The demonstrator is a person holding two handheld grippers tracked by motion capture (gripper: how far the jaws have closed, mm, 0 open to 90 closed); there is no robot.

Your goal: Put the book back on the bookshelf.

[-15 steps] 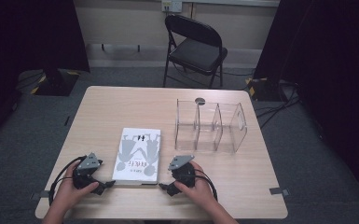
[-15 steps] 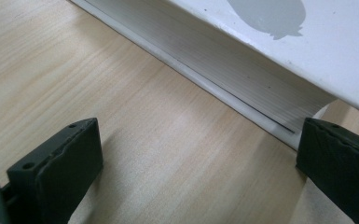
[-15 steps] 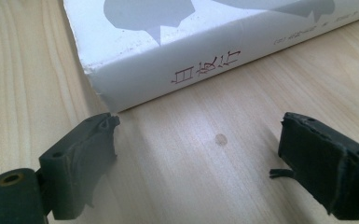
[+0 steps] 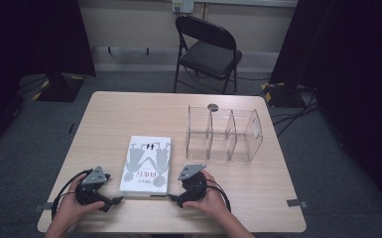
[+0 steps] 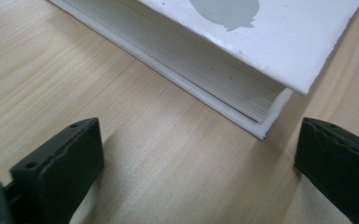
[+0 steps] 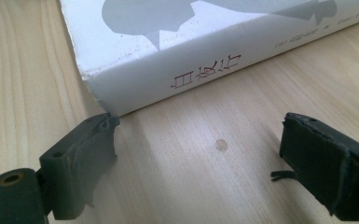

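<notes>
Your book point(image 4: 146, 163) lies flat on the worktop point(image 4: 129, 114) near its front edge, between your two tools. Your left tool point(image 4: 113, 200) rests just beside its left near corner, jaws spread with nothing in them. Your right tool point(image 4: 172, 198) sits by the spine corner, jaws likewise wide apart and empty

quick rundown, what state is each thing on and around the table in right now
white hardcover book: closed, lying flat on the table, front cover up, untouched
clear acrylic three-slot organizer: upright, all compartments empty
left gripper: open, at the book's near left corner, holding nothing
right gripper: open, at the book's spine corner, holding nothing
black folding metal chair: unfolded, empty, beyond the table
light wooden table: bears the book and organizer
</notes>
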